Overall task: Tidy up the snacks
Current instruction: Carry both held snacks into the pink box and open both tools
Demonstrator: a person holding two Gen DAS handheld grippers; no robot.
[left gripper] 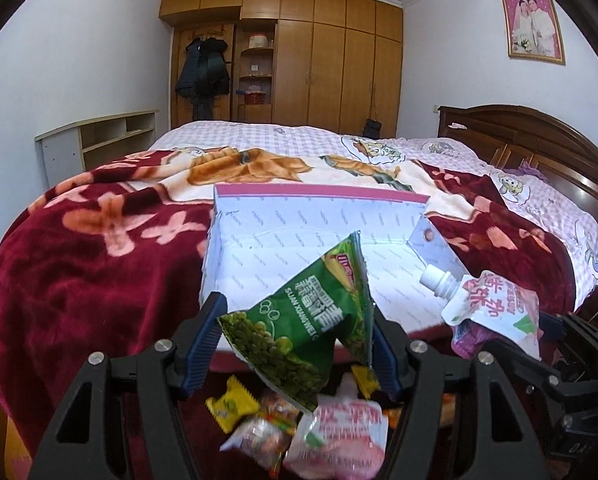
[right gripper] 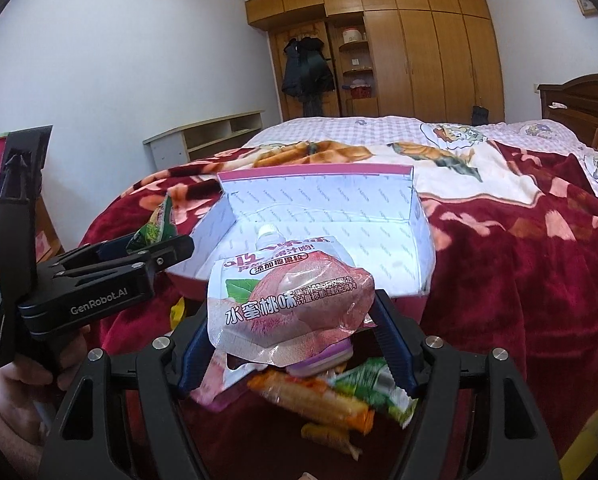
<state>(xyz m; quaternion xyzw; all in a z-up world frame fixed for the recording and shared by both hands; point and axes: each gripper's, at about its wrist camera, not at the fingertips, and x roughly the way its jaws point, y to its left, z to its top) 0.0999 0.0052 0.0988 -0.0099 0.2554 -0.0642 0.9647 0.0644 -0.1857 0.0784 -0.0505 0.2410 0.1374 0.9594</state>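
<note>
Both tongs angled down: left point(left gripper: 297, 344) clamps green packet point(left gripper: 311, 320), right point(right gripper: 295, 340) peach pouch point(right gripper: 287, 300)

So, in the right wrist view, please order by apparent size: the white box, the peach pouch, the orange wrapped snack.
1. white box
2. peach pouch, nearly as large because it is closer to the camera
3. orange wrapped snack

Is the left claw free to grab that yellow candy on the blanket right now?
Probably not: the left claw is already shut on the green pea packet, which hangs over the yellow candy.
</note>
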